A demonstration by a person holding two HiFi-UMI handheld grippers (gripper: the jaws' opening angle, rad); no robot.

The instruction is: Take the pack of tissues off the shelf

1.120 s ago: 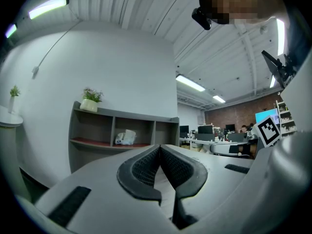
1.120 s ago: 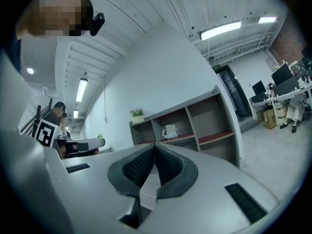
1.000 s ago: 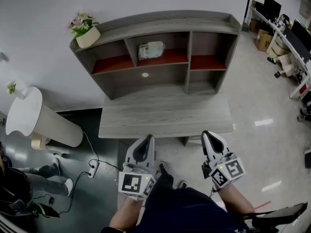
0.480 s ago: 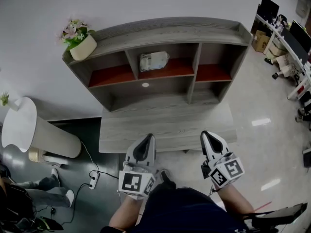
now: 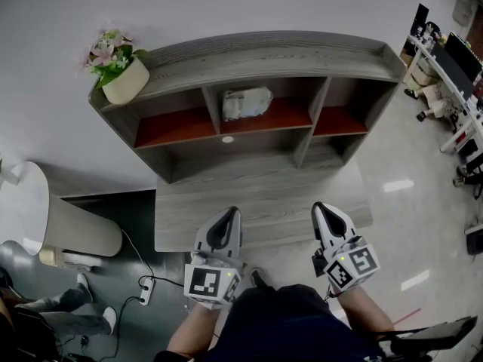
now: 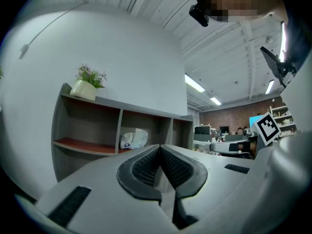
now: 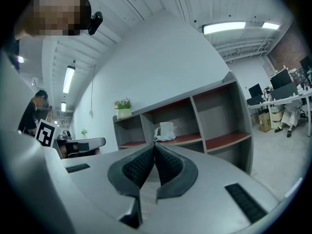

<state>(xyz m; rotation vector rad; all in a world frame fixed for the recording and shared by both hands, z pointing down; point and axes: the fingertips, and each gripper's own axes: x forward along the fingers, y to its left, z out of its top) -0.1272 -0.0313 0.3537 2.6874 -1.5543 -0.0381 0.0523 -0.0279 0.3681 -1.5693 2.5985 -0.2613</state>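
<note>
Grey 3-bay shelf (image 5: 256, 51) on desk (image 5: 249, 202) by white wall (image 5: 226, 6); left gripper (image 5: 234, 212) and right gripper (image 5: 318, 206), fingers pressed together.

Colours: shelf unit, contents, tools
Shelf (image 5: 249, 51) grey wood-grain, inner boards red; surface (image 5: 256, 202) same grey grain; pack of tissues (image 5: 246, 102) white, small blue mark; pot (image 5: 125, 85) cream, pink flowers; left tongs (image 5: 230, 212) and right tongs (image 5: 321, 207) pale grey, black cross-hatched pads.

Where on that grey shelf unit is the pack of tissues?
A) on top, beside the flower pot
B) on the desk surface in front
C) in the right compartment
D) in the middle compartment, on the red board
D: the pack of tissues lies on the red board in the middle compartment of the shelf unit; the flower pot stands alone on top.
</note>
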